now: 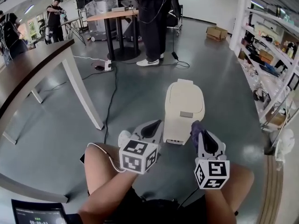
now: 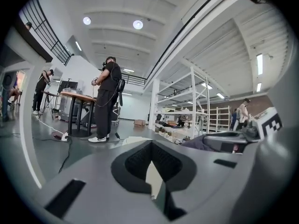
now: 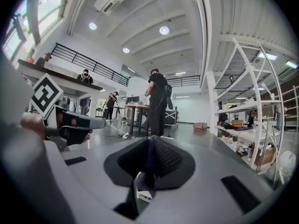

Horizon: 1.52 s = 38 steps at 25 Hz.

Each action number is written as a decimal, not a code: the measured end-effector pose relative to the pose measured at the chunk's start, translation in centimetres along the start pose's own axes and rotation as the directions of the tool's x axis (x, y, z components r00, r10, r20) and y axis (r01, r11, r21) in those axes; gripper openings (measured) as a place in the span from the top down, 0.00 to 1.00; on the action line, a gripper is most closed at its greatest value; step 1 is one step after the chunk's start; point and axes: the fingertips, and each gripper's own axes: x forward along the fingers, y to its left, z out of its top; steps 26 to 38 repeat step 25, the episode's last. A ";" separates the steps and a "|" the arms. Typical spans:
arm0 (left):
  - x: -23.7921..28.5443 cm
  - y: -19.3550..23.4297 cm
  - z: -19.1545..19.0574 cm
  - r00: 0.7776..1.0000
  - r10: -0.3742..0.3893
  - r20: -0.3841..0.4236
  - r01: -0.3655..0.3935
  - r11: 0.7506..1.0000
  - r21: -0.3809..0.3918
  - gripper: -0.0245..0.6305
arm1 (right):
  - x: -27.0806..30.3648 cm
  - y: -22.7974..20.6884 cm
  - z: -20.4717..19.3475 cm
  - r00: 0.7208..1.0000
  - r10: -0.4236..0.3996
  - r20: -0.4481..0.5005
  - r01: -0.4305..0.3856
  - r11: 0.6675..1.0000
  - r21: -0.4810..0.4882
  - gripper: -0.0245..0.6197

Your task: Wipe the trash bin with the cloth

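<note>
Plainly upright trash bin [image 1: 178, 130], lid [image 1: 185, 98] uppermost.

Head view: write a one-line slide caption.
Right gripper with purple cloth and left gripper flank a cream trash bin on the grey floor.

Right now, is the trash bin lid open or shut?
Shut. In the head view the lid lies flat and flush on top of the upright trash bin, with no gap showing along its edge.
</note>
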 end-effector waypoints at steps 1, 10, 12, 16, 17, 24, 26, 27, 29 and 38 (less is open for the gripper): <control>0.1 0.3 -0.4 1.000 0.010 0.000 -0.010 1.000 0.001 0.97 | 0.0 -0.1 -0.2 1.000 -0.006 0.013 0.006 1.000 0.004 0.89; 0.8 0.7 -1.2 1.000 0.016 0.011 -0.016 1.000 -0.017 0.97 | -0.1 -0.8 -0.6 0.998 -0.048 0.045 0.048 0.999 0.006 0.89; 0.9 0.5 -1.2 1.000 0.007 0.008 -0.007 1.000 -0.017 0.97 | -0.2 -0.8 -0.4 0.997 -0.052 0.058 0.052 0.999 0.008 0.89; 1.2 0.5 -1.8 1.000 0.000 -0.012 0.000 1.000 -0.014 0.97 | -0.7 -1.1 -0.1 0.992 -0.072 0.106 0.071 0.997 0.015 0.89; 1.2 0.6 -1.9 1.000 0.002 -0.017 -0.003 1.000 -0.011 0.97 | -0.7 -1.2 -0.3 0.992 -0.075 0.106 0.073 0.997 0.026 0.89; 1.6 0.4 -2.0 1.000 0.002 -0.021 -0.002 1.000 -0.011 0.97 | -0.3 -1.0 -1.4 0.995 -0.058 0.083 0.053 0.997 0.052 0.89; 1.6 0.4 -2.0 1.000 0.001 -0.021 -0.001 1.000 -0.011 0.97 | -0.2 -0.8 -1.4 0.995 -0.054 0.082 0.050 0.998 0.049 0.89; 1.6 0.4 -2.0 1.000 0.001 -0.021 -0.001 1.000 -0.011 0.97 | -0.2 -0.8 -1.4 0.995 -0.054 0.082 0.050 0.998 0.049 0.89; 1.6 0.4 -2.0 1.000 0.001 -0.021 -0.001 1.000 -0.011 0.97 | -0.2 -0.8 -1.4 0.995 -0.054 0.082 0.050 0.998 0.049 0.89; 1.6 0.4 -2.0 1.000 0.001 -0.021 -0.001 1.000 -0.011 0.97 | -0.2 -0.8 -1.4 0.995 -0.054 0.082 0.050 0.998 0.049 0.89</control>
